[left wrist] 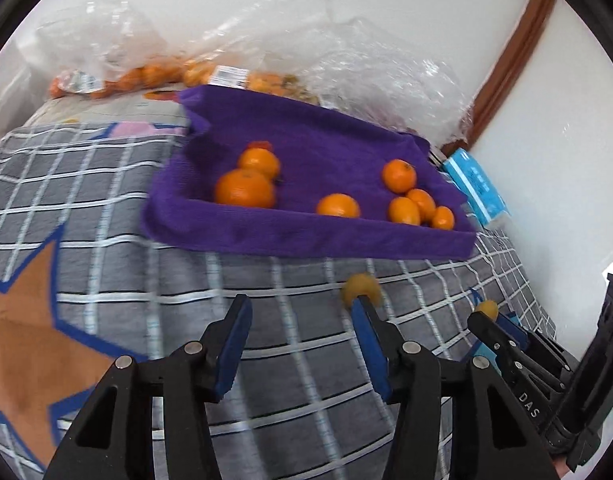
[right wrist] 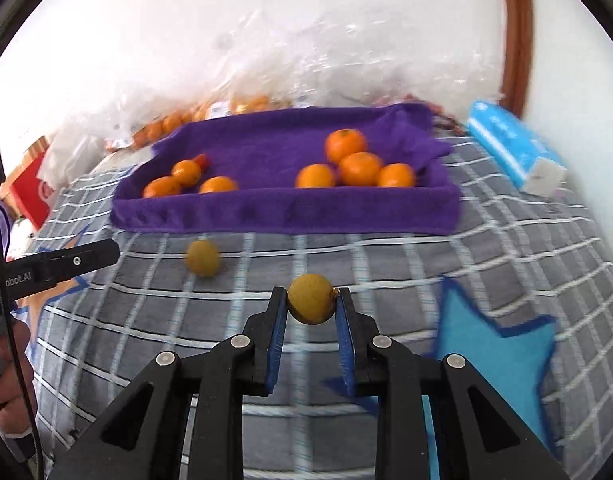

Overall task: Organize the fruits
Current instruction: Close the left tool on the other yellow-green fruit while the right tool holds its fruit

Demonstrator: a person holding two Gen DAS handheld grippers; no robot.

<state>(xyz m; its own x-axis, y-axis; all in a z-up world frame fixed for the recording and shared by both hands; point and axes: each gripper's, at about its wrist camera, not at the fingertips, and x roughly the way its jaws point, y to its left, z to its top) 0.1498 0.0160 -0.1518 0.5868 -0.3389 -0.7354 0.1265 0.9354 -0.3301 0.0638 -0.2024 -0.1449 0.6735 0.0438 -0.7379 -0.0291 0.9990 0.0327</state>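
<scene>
Left wrist view: the left gripper (left wrist: 302, 316) is hanging wide open and empty over the checked bedspread (left wrist: 186, 280), near a loose yellow fruit (left wrist: 362, 286) lying just before the purple tray (left wrist: 306, 236) of oranges (left wrist: 245, 189).

Right wrist view: the right gripper (right wrist: 311, 300) is pinching a second yellow fruit (right wrist: 310, 298) before the tray. Carrying it level over the tray's front wall looks wisest. Only this view is showing the grip clearly.

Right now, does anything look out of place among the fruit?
Yes: one yellowish fruit lies loose on the checked blanket, in front of the purple tray that holds the oranges. The right tongs hold a second yellowish fruit.
</scene>
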